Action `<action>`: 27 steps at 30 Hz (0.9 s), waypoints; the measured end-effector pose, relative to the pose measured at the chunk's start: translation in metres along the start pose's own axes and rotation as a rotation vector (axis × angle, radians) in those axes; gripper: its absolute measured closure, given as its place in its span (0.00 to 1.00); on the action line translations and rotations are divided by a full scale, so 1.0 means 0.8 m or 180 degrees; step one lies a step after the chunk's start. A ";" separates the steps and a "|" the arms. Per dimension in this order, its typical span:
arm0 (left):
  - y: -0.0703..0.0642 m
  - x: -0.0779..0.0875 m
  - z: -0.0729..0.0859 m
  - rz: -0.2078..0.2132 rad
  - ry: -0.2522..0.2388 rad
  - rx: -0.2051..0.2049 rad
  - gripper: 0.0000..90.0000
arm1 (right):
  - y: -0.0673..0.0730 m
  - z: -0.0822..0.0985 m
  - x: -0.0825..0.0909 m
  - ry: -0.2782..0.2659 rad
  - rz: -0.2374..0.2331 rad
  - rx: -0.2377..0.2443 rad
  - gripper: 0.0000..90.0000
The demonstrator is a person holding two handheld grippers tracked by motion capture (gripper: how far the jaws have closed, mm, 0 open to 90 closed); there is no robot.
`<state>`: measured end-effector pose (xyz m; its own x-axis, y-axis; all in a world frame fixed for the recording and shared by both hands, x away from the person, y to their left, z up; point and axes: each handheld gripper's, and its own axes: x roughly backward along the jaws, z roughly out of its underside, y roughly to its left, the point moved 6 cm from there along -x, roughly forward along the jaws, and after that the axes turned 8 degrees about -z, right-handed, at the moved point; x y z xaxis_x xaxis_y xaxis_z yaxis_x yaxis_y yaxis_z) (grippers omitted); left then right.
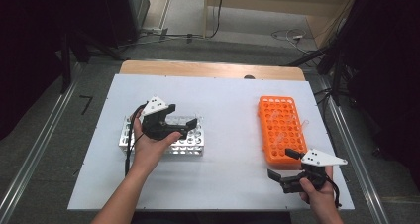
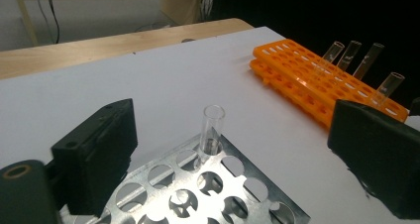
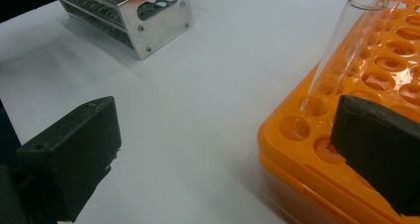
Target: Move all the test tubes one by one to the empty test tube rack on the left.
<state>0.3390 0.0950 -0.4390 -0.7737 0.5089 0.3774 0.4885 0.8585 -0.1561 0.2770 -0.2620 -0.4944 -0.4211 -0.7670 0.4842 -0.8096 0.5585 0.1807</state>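
Tube (image 2: 212, 130) upright in metal rack (image 2: 237, 194); left gripper (image 2: 223, 159) fingers apart.

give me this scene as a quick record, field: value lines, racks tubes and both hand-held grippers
surface: white table top
metal rack: left side, one clear tube standing upright in a hole
orange rack: right side, four clear tubes leaning in it, seen from the left gripper view
left hand-held gripper: over the metal rack, jaws open either side of the tube, not touching it
right hand-held gripper: at the orange rack's near end, jaws open, empty
nearest orange-rack tube: tilted, ungripped
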 end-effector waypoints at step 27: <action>-0.016 0.067 0.039 0.0041 -0.0148 -0.0063 0.00 | -0.013 -0.007 0.011 -0.0083 0.0102 -0.0039 0.00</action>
<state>0.2787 0.1130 -0.4449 -0.7850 0.5227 0.3326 0.5061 0.8507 -0.1423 0.2844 -0.2727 -0.4871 -0.4573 -0.7566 0.4673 -0.7905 0.5866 0.1762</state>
